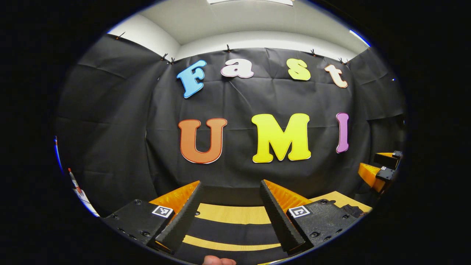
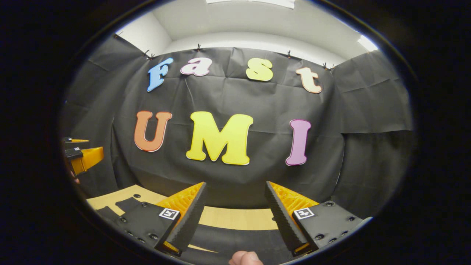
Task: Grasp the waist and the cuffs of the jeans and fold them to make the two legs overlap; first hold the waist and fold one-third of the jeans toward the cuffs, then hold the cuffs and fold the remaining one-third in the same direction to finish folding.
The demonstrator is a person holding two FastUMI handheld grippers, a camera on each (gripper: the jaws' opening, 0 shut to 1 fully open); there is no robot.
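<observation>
Facing the booth's cloth wall, the left tool (image 1: 231,197) in the left gripper view is held level with its jaws spread wide and nothing between them. Below it, at 6 o'clock, lies the table (image 1: 235,214), crossed by dark bands that may be the jeans (image 1: 235,231); I cannot tell their long axis. The right tool (image 1: 382,167) shows at 3 o'clock, off to the side. A fingertip (image 1: 219,261) peeks in at the bottom edge.

In the right gripper view, the right tool (image 2: 235,197) is likewise wide and empty, with a dark band (image 2: 235,239) at 6 o'clock under it. The left tool (image 2: 82,154) sits at 9 o'clock. Both tools look about equally near; each must tip down toward 6 o'clock. Only small square markers, unreadable, show on the tools.
</observation>
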